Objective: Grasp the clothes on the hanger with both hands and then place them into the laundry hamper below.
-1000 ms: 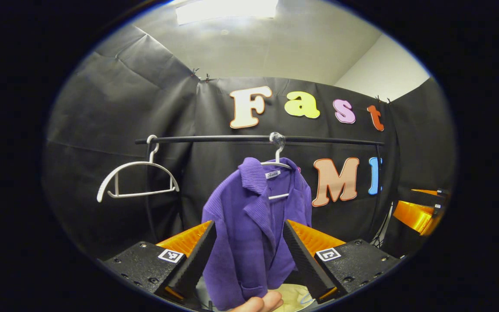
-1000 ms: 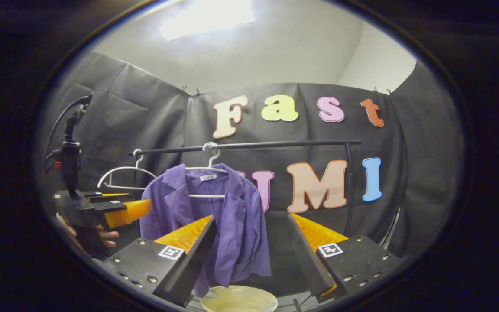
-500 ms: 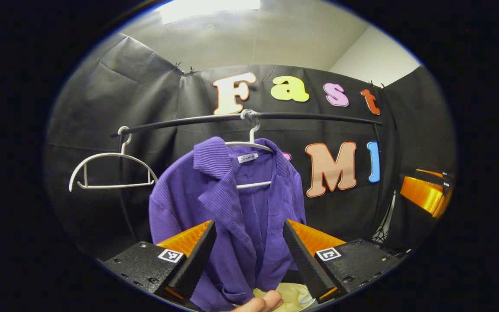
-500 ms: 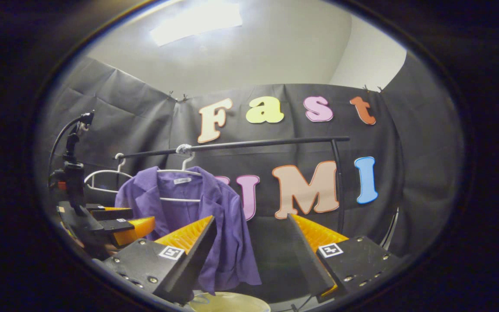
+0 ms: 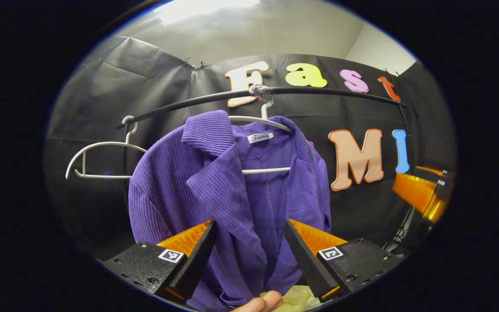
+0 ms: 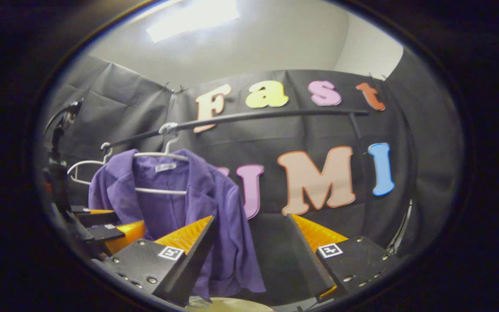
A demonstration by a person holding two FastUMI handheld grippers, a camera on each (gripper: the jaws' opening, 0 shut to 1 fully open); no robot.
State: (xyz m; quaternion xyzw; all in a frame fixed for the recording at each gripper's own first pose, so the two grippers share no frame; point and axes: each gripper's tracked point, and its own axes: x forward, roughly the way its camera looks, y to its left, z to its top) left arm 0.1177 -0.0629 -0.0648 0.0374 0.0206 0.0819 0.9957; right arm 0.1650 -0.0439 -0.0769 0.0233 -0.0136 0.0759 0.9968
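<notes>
A purple jacket [image 5: 232,190] hangs on a white hanger [image 5: 260,123] from a black rail [image 5: 319,92], both the left gripper [image 5: 249,255] and the right gripper [image 6: 251,251] spread wide before it, holding nothing.

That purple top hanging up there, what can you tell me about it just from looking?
The purple jacket is a ribbed, corduroy-like garment with a wide folded collar, lapels and a small white label inside the neck. It hangs open at the front on a white hanger hooked over a black rail. Its sleeves droop at the sides. The left gripper points at its front with fingers apart, not gripping it.
</notes>
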